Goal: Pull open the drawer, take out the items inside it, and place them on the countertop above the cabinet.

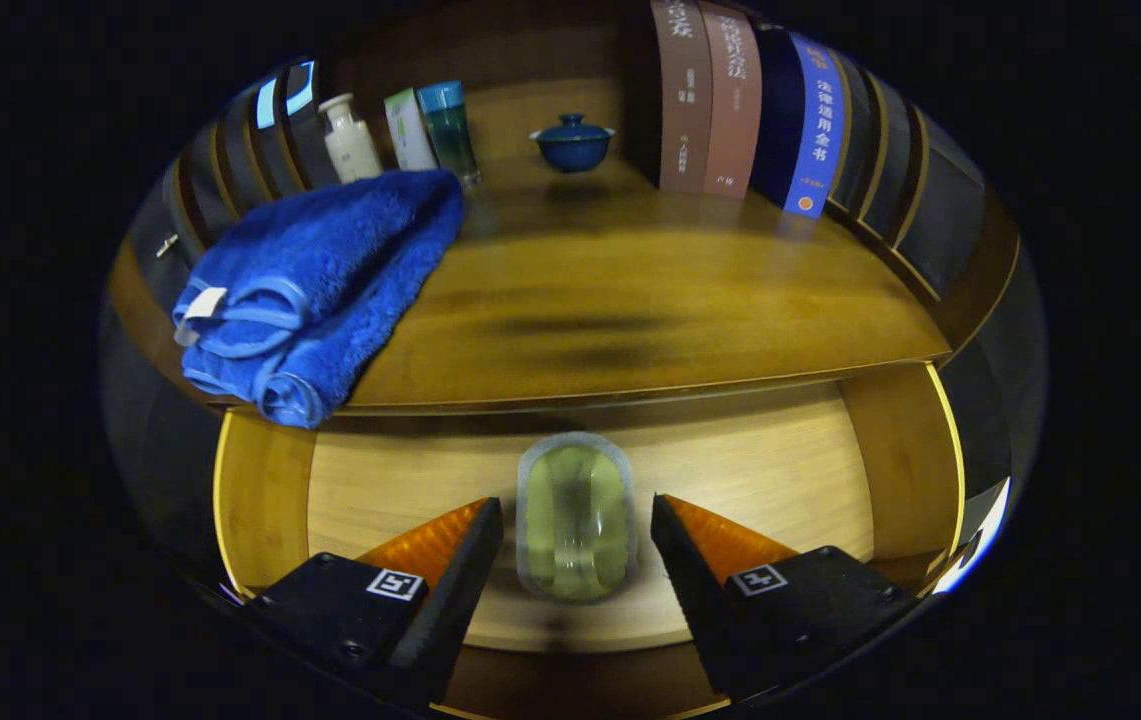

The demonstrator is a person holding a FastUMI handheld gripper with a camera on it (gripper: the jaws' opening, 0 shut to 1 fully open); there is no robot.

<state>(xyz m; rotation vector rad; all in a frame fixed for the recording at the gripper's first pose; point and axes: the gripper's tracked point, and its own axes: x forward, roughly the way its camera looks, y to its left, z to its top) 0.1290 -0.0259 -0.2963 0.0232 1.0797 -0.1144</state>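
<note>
My tongs (577, 525) are spread wide at the bottom of the frame, over the open drawer (780, 470). A greenish soap bar (576, 515), or so it looks in this dim light, lies on the drawer floor right between the tips, touching neither. Above the drawer runs the worktop (650, 300). A folded blue towel (315, 285) sits at its left, overhanging the front edge. At the back stand bottles (350, 138), a blue lidded bowl (572, 142) and books (730, 100).
</note>
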